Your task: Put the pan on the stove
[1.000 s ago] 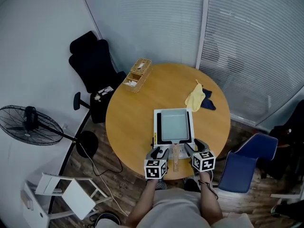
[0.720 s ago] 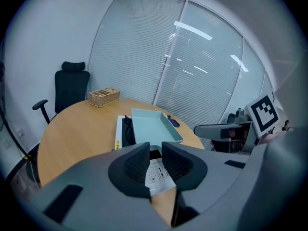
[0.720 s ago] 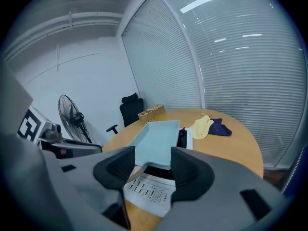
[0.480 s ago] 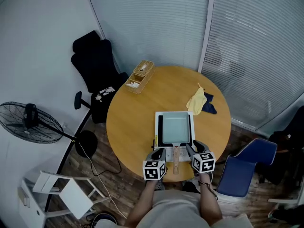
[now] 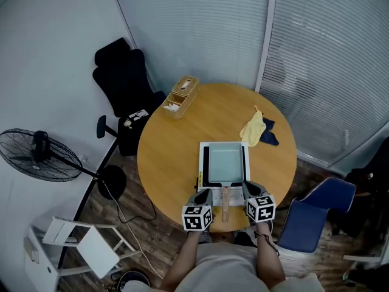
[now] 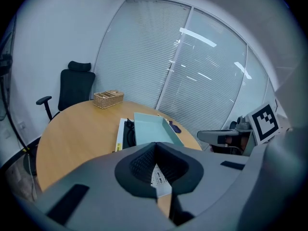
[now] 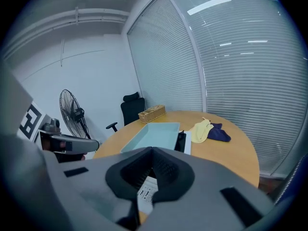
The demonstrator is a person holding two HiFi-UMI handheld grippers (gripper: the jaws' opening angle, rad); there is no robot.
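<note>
A pale teal square pan (image 5: 225,165) rests on a white portable stove (image 5: 201,163) near the front of the round wooden table (image 5: 170,151). Its wooden handle (image 5: 225,203) points toward me. My left gripper (image 5: 203,195) hangs just left of the handle, shut with nothing between its jaws. My right gripper (image 5: 248,189) is just right of the handle, also shut and empty. The left gripper view shows its shut jaws (image 6: 155,146) with the pan (image 6: 151,128) and stove (image 6: 121,134) beyond. In the right gripper view, the pan (image 7: 153,135) lies ahead of the shut jaws (image 7: 152,150).
A wicker basket (image 5: 178,95) stands at the table's far left edge. A yellow cloth (image 5: 251,127) and a dark blue cloth (image 5: 269,137) lie at the far right. A black office chair (image 5: 121,78), a floor fan (image 5: 39,157) and a blue chair (image 5: 316,208) surround the table.
Both grippers' jaws have closed from open, staying beside the pan's handle. The pan and stove have not moved.
</note>
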